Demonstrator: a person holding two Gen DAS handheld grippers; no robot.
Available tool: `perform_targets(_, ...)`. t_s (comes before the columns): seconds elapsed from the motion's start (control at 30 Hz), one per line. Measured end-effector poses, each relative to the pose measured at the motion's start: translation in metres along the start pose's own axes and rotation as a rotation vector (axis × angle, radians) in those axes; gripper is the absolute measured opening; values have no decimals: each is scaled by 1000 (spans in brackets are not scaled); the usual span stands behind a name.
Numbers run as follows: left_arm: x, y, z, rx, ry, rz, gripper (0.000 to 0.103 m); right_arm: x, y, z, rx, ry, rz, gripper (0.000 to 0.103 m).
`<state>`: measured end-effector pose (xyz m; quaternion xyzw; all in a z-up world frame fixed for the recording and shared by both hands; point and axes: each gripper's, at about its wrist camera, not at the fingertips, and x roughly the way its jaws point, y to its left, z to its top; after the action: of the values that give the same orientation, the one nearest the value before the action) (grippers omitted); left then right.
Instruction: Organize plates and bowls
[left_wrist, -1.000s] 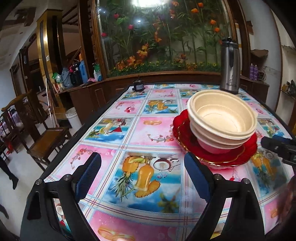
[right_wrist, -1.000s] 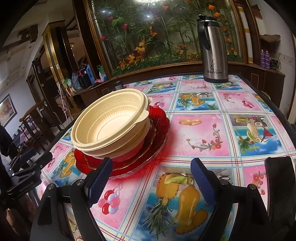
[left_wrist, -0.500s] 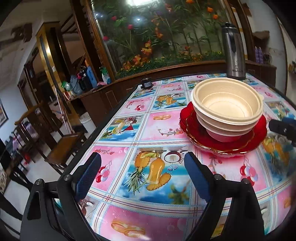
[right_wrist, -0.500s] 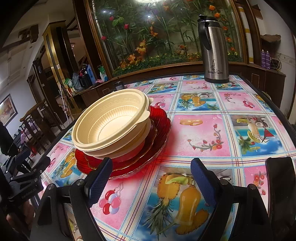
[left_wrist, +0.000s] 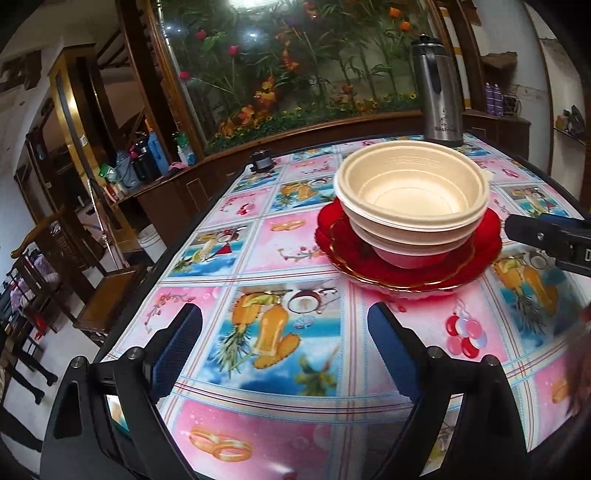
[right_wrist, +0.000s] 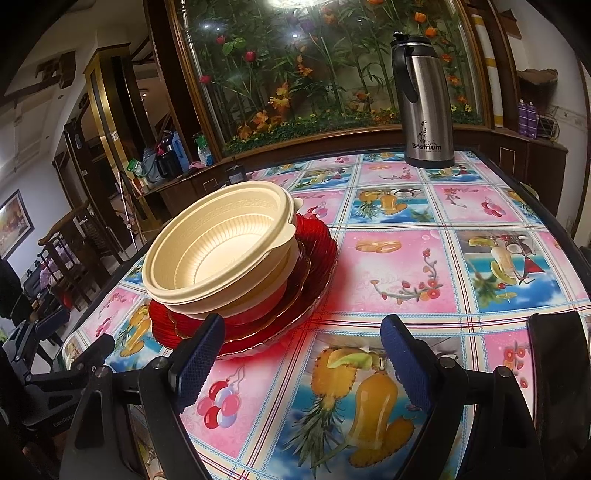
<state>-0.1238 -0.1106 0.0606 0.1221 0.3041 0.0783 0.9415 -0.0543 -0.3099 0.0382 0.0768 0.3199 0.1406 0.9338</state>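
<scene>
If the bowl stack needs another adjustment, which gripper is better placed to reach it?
Right, probably. The right gripper is open with one fingertip just before the red plates; the left gripper, also open, sits farther back.

bowls (left_wrist: 413, 192): cream, stacked, the lowest one looks pink
plates (left_wrist: 476, 266): shiny red with a thin gold edge
tablecloth (right_wrist: 399, 269): pink and blue squares with pictures of pineapples, coconuts, cherries, balloons and gold rings
jug (right_wrist: 424, 103): silver with a black handle and lid, white letters on the front
left gripper (left_wrist: 284, 350): black, with blue pads
right gripper (right_wrist: 303, 354): black, with blue bumpy pads
</scene>
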Motion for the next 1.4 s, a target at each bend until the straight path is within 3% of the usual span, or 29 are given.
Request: perform_targets(1.4, -2, -2, 0, -16, 21, -54, 92, -2, -8, 0, 34, -12, -36, 88)
